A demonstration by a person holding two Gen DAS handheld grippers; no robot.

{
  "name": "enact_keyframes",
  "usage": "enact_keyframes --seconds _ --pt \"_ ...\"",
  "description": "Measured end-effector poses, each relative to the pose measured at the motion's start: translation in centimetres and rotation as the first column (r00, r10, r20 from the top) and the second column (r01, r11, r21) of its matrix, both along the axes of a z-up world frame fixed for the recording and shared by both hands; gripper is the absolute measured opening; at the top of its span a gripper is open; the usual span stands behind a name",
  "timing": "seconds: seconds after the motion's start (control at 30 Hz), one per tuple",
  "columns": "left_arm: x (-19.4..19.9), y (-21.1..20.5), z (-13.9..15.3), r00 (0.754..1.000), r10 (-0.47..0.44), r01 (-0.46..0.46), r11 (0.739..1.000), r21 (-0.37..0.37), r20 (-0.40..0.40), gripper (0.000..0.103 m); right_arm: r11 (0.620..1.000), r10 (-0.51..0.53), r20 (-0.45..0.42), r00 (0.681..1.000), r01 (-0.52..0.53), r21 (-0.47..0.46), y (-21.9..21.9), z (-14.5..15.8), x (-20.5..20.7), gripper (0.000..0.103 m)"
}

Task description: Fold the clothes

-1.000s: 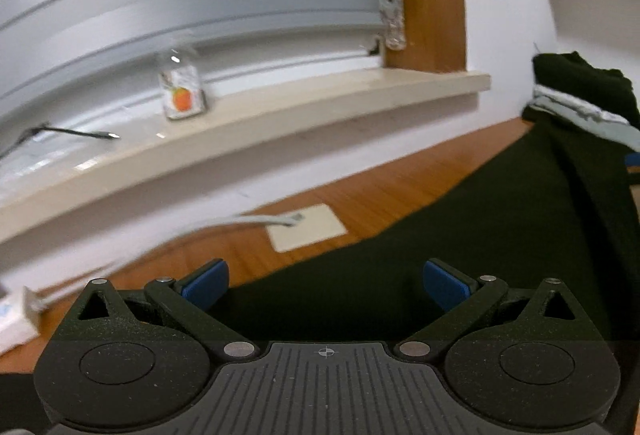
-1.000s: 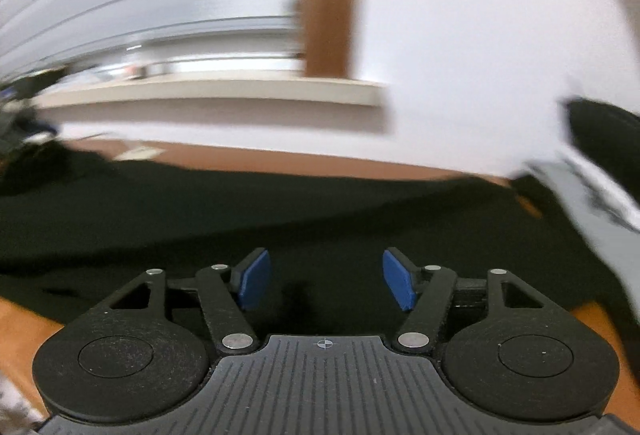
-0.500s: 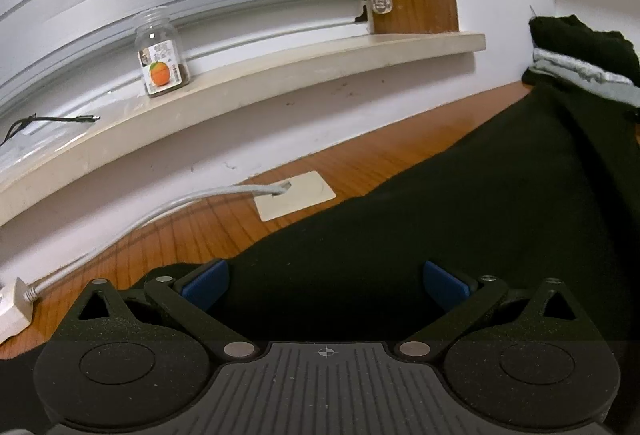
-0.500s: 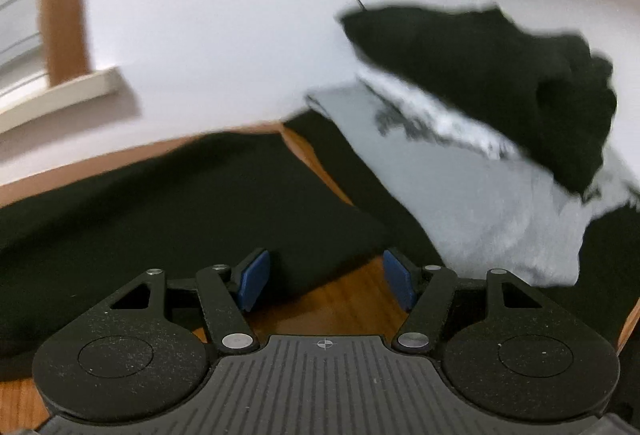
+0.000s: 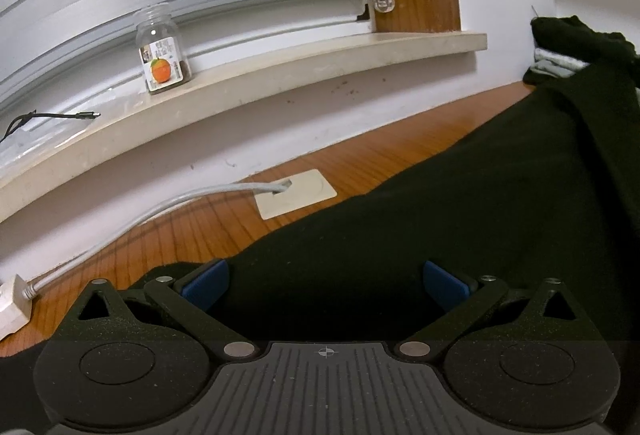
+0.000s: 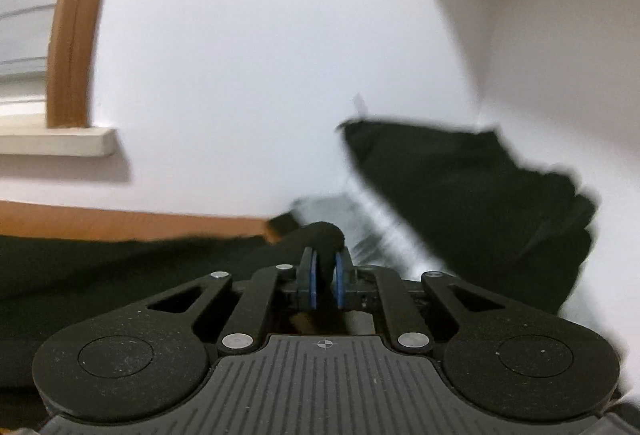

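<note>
A large black garment lies spread over the wooden table. My left gripper hangs open just above its near edge, blue pads wide apart and cloth below them. In the right wrist view the same black garment stretches off to the left. My right gripper is closing its jaws, and the blue pads pinch a raised fold of the black cloth. Behind it is a blurred pile of clothes, a black piece on top of a grey one.
A stone window sill carries a clear jar with an orange label and a thin black cable. A grey cable runs from a white plug block into a beige table plate. The clothes pile sits far right by the wall.
The right gripper swung right from the spread garment toward the pile, and its jaws came together on a fold of black cloth. The left gripper stayed open and nearly still.
</note>
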State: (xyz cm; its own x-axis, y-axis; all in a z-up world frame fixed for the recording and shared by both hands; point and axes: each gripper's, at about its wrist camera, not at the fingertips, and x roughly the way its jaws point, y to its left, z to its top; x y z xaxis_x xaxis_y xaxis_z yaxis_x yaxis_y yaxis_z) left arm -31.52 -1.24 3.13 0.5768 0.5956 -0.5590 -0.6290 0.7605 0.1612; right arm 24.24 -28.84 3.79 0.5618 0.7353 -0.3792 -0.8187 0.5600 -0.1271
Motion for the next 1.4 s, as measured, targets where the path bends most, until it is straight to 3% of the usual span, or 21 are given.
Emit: enact_keyframes --seconds 0.07,0.13,0.2,0.27,0.3,0.33,0.47,0.57,0.77,0.9,0.97,1.03,1.07,1.27,1.33,1.4 --pt "0.0 0.1 0.0 1.000 -0.001 0.001 1.000 -0.004 -0.002 0.103 0.999 -0.015 0.009 1.000 0.016 -0.052 0.1 0.0 0.7 0.011" --pt "0.0 0.1 0.0 1.000 -0.003 0.003 1.000 -0.008 -0.005 0.103 0.983 -0.002 -0.024 1.000 -0.002 -0.183 0.9 -1.8 1.1 0.013" --pt "0.1 0.2 -0.1 1.000 -0.002 0.002 1.000 -0.011 -0.008 0.103 0.971 0.015 -0.012 1.000 -0.017 -0.238 1.1 -2.4 0.7 0.021" --pt "0.1 0.2 -0.1 1.000 0.000 0.000 1.000 -0.013 -0.011 0.103 0.977 0.004 0.036 0.999 0.004 -0.213 0.8 -1.5 0.3 0.036" --pt "0.2 0.2 -0.1 1.000 0.000 0.000 1.000 -0.014 -0.014 0.103 0.982 -0.002 0.048 0.999 0.011 -0.187 0.7 -0.8 0.2 0.049" --pt "0.2 0.2 -0.1 1.000 0.001 -0.001 1.000 -0.014 -0.017 0.103 0.988 0.002 0.045 0.999 0.005 -0.155 0.9 -0.1 0.2 0.052" --pt "0.3 0.2 -0.2 1.000 0.001 -0.001 1.000 -0.015 -0.020 0.103 0.991 0.102 -0.049 0.994 -0.106 -0.081 3.8 1.1 0.6 0.056" --pt "0.2 0.3 -0.1 1.000 0.001 -0.002 1.000 -0.018 -0.014 0.103 0.985 0.149 -0.146 0.978 -0.160 -0.065 8.4 0.2 1.5 0.058" --pt "0.1 0.3 -0.1 1.000 0.000 0.000 1.000 -0.019 -0.003 0.103 0.986 0.099 -0.284 0.954 -0.133 -0.102 14.5 -2.7 5.1 0.061" --pt "-0.1 0.3 0.0 1.000 0.000 0.000 1.000 -0.027 0.009 0.103 0.981 0.081 -0.312 0.946 -0.132 -0.144 16.2 -4.6 6.1 0.065" --pt "-0.2 0.4 0.1 1.000 0.001 0.000 1.000 -0.030 0.016 0.103 0.982 0.105 -0.313 0.944 -0.148 -0.117 16.1 -4.7 6.1 0.057" --pt "-0.3 0.3 0.1 1.000 0.002 -0.002 1.000 -0.028 0.019 0.103 0.979 0.150 -0.308 0.940 -0.185 -0.088 15.9 -4.8 6.0 0.019" --pt "-0.3 0.3 0.1 1.000 0.003 -0.002 1.000 -0.026 0.021 0.103 0.978 0.163 -0.297 0.941 -0.193 -0.077 15.8 -4.7 5.8 0.014" --pt "-1.0 -0.1 0.6 0.998 0.021 -0.021 1.000 0.004 0.064 0.103 0.994 0.079 -0.115 0.990 -0.069 0.088 15.0 -1.4 4.3 0.006" --pt "-1.3 -0.2 0.8 0.996 0.030 -0.031 0.999 0.016 0.085 0.103 0.997 0.024 -0.085 0.996 -0.018 0.076 16.0 -0.8 4.1 0.004" --pt "-1.3 0.0 0.9 0.996 0.039 -0.039 0.999 0.002 0.085 0.103 0.999 -0.010 -0.105 0.994 0.005 -0.047 18.0 -1.7 4.5 0.006"
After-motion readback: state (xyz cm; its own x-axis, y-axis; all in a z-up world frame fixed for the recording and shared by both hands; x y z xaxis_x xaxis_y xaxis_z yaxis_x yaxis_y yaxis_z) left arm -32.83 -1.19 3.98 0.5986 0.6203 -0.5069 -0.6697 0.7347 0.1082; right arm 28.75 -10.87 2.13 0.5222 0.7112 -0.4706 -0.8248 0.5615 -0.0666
